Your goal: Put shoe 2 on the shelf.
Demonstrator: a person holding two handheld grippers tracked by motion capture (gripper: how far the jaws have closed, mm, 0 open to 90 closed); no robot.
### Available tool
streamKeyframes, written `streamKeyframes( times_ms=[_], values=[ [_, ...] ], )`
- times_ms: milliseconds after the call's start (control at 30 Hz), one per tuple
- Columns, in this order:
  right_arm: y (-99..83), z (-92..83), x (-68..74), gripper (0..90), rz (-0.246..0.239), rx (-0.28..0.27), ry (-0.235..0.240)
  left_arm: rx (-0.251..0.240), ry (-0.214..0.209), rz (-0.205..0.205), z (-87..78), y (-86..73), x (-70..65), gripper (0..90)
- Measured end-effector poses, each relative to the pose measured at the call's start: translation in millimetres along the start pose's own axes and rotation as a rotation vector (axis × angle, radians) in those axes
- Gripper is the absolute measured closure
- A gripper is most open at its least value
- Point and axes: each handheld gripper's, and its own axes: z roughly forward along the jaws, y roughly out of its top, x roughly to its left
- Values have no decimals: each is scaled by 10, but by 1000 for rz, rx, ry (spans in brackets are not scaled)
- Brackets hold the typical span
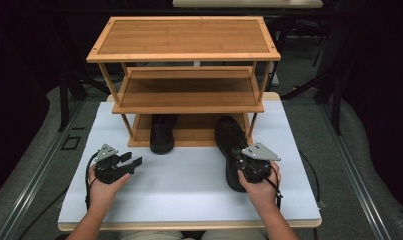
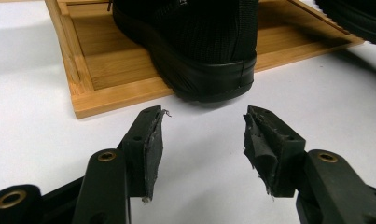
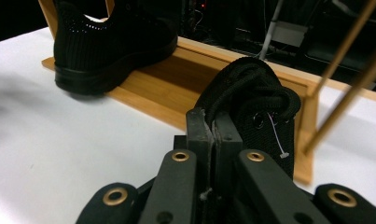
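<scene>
Two shoes, right gripper (image 3: pixel 212 140) pinching shoe tongue (image 3: pixel 244 100)

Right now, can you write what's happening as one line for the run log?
left gripper: open, empty, aimed at left shoe on rack bottom shelf | right gripper: jaws shut on right shoe, partly off the rack | table

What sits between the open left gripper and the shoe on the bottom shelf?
Nothing: bare white table runs from the left gripper to the shoe's heel, seen in the left gripper view.
</scene>
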Motion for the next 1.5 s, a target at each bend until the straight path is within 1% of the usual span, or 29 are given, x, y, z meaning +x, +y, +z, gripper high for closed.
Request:
streamKeyframes(
  times_ms=[67, 133, 200, 367, 433, 500, 533, 567, 600, 667, 733, 767, 833, 867, 933, 967, 1033, 1100, 1167, 1200, 1267, 1300, 1333, 1400, 1500],
  values=[
    [57, 153, 32, 880, -19, 8, -12, 2, -1, 1, 2, 1, 3, 469],
    [105, 282, 64, 881, -32, 16, -14, 0, -4, 0, 6, 1, -1, 469],
    [156, 433, 98, 881, -32, 25, -5, 2, -7, 3, 11, 1, -1, 469],
    [264, 774, 218, 880, -59, 48, -2, 1, -9, -1, 30, 2, 2, 469],
    [307, 891, 262, 881, -52, 55, 0, 5, -12, 2, 33, 4, 2, 469],
    [353, 992, 321, 881, -58, 54, 9, 6, -17, 4, 37, 6, 2, 469],
    [374, 1035, 361, 880, -66, 58, 2, 3, -17, 2, 44, 5, 0, 469],
    [393, 1074, 403, 880, -71, 68, 8, 6, -17, 3, 50, 5, 1, 469],
    [409, 1147, 443, 880, -77, 60, 17, 5, -18, 2, 55, 5, -1, 469],
    [439, 1223, 506, 880, -66, 69, 15, 7, -20, 5, 63, 6, -4, 469],
    [467, 1313, 573, 880, -56, 76, 41, 9, -17, 9, 61, 9, -8, 469],
    [476, 1354, 610, 880, -70, 82, 23, 8, -17, 11, 59, 10, -9, 469],
    [469, 1422, 659, 879, -72, 90, 35, 6, -18, 8, 55, 10, -8, 469],
    [463, 1443, 683, 878, -64, 102, 26, 4, -20, 6, 55, 10, -5, 469],
    [453, 1468, 701, 876, -67, 101, 45, 3, -18, 4, 58, 9, -2, 469],
    [452, 1469, 710, 875, -74, 101, 42, 4, -21, 4, 59, 9, -1, 469],
    [452, 1461, 706, 861, -61, 106, 38, 8, -19, 10, 60, 11, -3, 469],
    [460, 1459, 679, 796, -40, 111, 52, 10, -20, 11, 63, 11, -11, 469],
    [470, 1437, 663, 712, -31, 99, 65, 7, -19, 11, 71, 11, -17, 469],
    [477, 1421, 661, 674, -31, 99, 60, 11, -20, 13, 73, 12, -19, 469],
    [493, 1361, 649, 628, -21, 82, 93, 16, -20, 13, 76, 11, -26, 468],
    [503, 1328, 655, 604, -25, 80, 68, 14, -20, 12, 83, 8, -30, 468],
    [516, 1286, 649, 581, -24, 63, 84, 17, -22, 12, 88, 7, -32, 468],
    [535, 1214, 638, 560, -24, 46, 100, 21, -17, 15, 96, 6, -42, 466],
    [561, 1067, 620, 525, -24, 19, 103, 23, -19, 20, 105, 5, -55, 460]
  ],
)
